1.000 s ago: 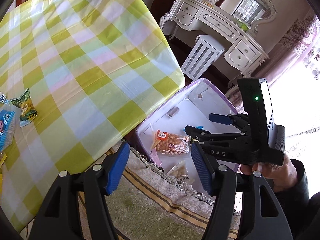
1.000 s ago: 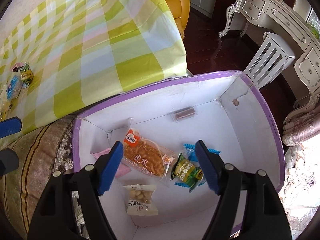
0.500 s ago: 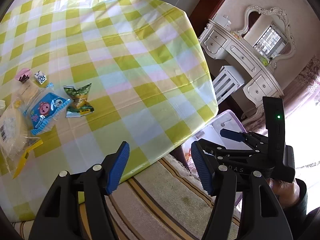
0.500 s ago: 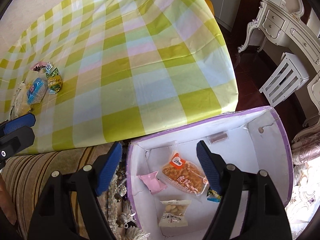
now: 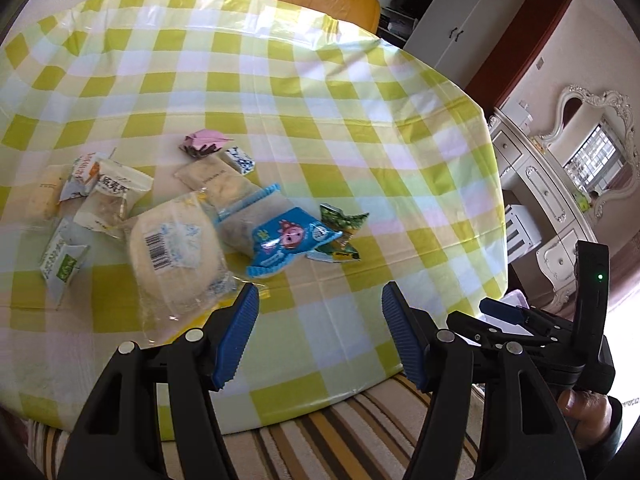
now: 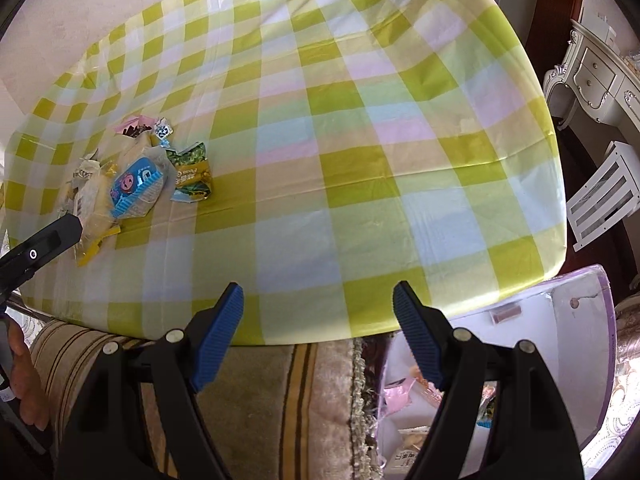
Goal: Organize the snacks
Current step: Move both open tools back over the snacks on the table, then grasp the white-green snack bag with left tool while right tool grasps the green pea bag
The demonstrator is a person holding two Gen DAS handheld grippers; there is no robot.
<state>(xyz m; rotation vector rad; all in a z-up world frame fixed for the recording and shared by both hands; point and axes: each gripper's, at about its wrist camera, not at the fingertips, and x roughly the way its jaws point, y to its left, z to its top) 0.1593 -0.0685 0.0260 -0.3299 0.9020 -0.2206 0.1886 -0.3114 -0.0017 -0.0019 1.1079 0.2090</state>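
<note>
Ahead of the left gripper (image 5: 318,336), slightly to its left side, the snacks lie in one loose heap on the checked tablecloth (image 5: 360,128). Closest to its left finger is a round pale cake in clear wrap (image 5: 176,252); beyond the gap between the fingers are a blue cartoon packet (image 5: 282,244) and a green packet (image 5: 340,234), which touch each other. Both fingers stand apart with nothing between them, so this gripper carries nothing; I judge it is held open because it is going to take one of these near packets.

The right gripper (image 6: 318,336) is also open and empty, above the near edge of the table. Just beside its right finger, lower than the table, stands the white box with purple rim (image 6: 608,320), and some packets already lie inside it. The box probably stands close against the table so that each snack travels only a short way. Most snacks, I think, are still waiting on the cloth.
</note>
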